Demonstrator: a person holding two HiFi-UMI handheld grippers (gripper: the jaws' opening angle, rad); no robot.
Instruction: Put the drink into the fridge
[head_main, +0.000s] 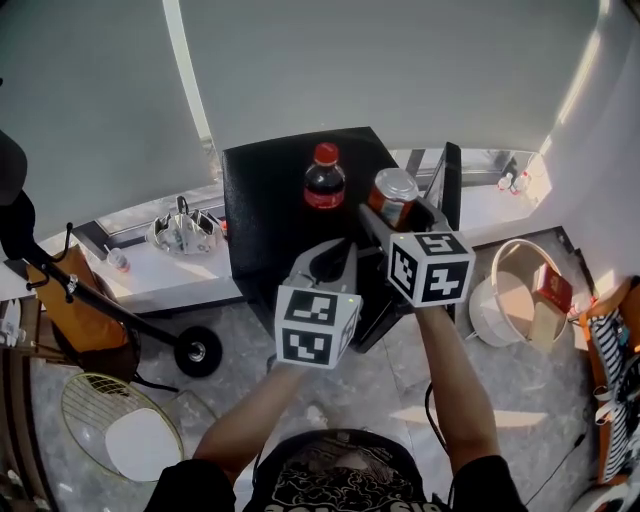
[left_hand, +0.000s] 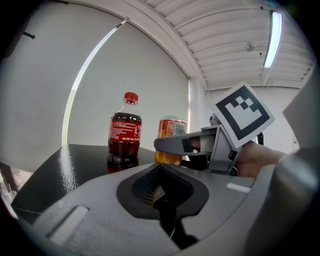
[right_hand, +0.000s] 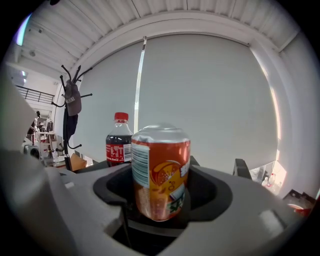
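Observation:
An orange soda can (head_main: 393, 193) (right_hand: 160, 172) stands slightly tilted between the jaws of my right gripper (head_main: 396, 214) (right_hand: 161, 202), which is shut on it over the black fridge top (head_main: 262, 205). Seen from the left gripper view, one right finger crosses in front of the can (left_hand: 171, 130). A cola bottle (head_main: 324, 180) (left_hand: 124, 132) (right_hand: 117, 142) with a red cap stands upright on the fridge top (left_hand: 70, 167), just left of the can. My left gripper (head_main: 331, 262) (left_hand: 160, 172) hovers at the fridge's near edge, jaws together, nothing in them.
A white bucket (head_main: 512, 292) sits on the floor to the right. A window ledge (head_main: 150, 262) with a metal object (head_main: 185, 232) runs left of the fridge. A round wire-and-white thing (head_main: 125, 425) lies lower left. A coat stand (right_hand: 72, 115) rises far left.

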